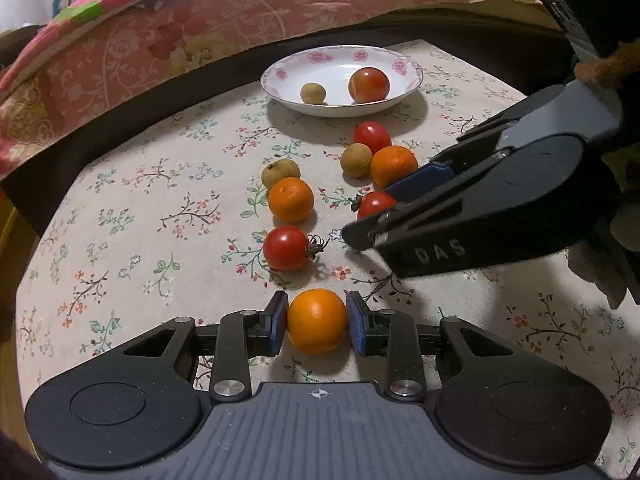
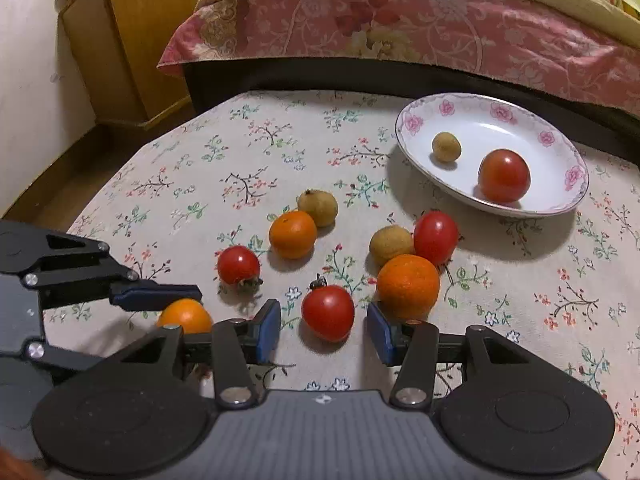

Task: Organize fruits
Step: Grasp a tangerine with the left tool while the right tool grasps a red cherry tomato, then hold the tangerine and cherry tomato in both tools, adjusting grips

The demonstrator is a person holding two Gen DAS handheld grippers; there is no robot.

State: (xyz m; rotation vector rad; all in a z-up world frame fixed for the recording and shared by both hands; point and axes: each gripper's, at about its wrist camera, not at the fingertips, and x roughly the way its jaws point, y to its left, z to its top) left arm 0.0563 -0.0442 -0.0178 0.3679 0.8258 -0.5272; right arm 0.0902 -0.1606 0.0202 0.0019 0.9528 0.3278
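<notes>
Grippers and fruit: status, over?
Left gripper shut on orange fruit. Right gripper open, straddling a tomato. Plate holds two pieces. Nothing blocking.

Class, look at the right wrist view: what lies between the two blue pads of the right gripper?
A red tomato with its stalk still on lies between the pads of the right gripper, with a gap on each side, on the flowered tablecloth.

Beyond the grippers, a table covered by a floral tablecloth point(image 2: 248, 152) is seen. Behind it, a bed is draped with a pink patterned quilt point(image 2: 420, 20). To the far left, a wooden cabinet point(image 2: 132, 40), a white wall point(image 2: 28, 100) and a brown floor point(image 2: 76, 176) are shown.
</notes>
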